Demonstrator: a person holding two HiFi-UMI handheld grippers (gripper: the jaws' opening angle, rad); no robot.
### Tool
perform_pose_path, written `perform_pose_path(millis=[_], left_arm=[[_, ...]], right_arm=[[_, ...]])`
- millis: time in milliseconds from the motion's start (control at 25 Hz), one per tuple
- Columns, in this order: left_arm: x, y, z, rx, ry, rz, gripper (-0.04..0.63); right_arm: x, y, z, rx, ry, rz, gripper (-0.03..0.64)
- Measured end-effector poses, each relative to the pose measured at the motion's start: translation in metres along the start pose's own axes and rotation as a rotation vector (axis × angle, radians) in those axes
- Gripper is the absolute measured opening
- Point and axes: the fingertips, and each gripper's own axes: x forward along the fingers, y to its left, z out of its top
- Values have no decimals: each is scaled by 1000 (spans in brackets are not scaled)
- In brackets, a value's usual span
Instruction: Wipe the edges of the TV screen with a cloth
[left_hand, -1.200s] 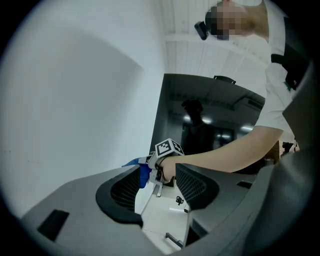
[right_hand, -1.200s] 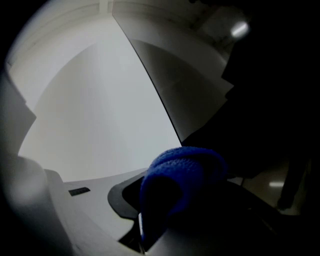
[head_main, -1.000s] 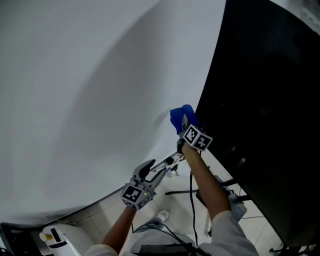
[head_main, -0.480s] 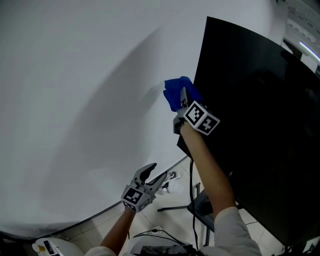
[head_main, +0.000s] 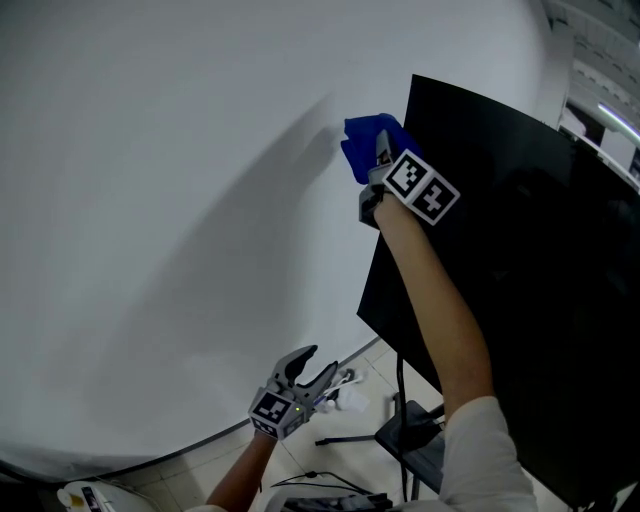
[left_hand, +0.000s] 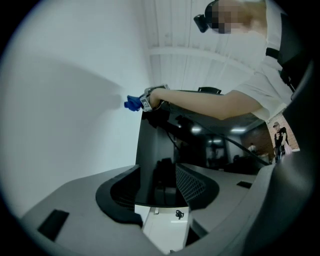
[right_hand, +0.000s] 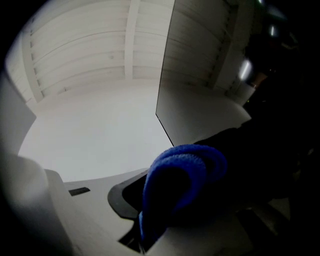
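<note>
A big black TV screen (head_main: 520, 260) stands on a stand beside a white wall. My right gripper (head_main: 380, 152) is shut on a folded blue cloth (head_main: 366, 145) and holds it against the screen's left edge, just below the top left corner. In the right gripper view the blue cloth (right_hand: 175, 182) bulges between the jaws, with the TV's dark edge (right_hand: 210, 75) right behind it. My left gripper (head_main: 312, 375) hangs low near the floor, open and holding nothing. The left gripper view looks up at the TV (left_hand: 165, 145) and the distant cloth (left_hand: 132, 103).
The white wall (head_main: 170, 200) fills the left of the head view. Below the TV are black stand legs (head_main: 370, 437), cables and a white object (head_main: 345, 397) on the tiled floor. A white device (head_main: 95, 497) sits at the bottom left corner.
My right gripper has slid the blue cloth upward along the TV's left edge, from mid-height to near the top corner. The left gripper stayed low and open.
</note>
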Motion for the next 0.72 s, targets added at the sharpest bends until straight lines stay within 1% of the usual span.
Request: perform_pose_path(millis=[200,360,440,560,720], left_arm=[[-14,5,-16,6,-18,16,210],[-8,3,6,-1,-30,24,210],[-9,1,11,-6,-35,24,210],[-13,2,3,-15,-33,9,210],[-10,-5,-6,-29,-29,-39,210]], right_arm=[[8,16,31,20,-40,-10,84],[19,33,90,-38,-86,-6,84],[18,37,109,-37,-99,-11,84],[11,41,115,-19,-109,-19,84],[-4,47,122,-54,-129,-16,84]])
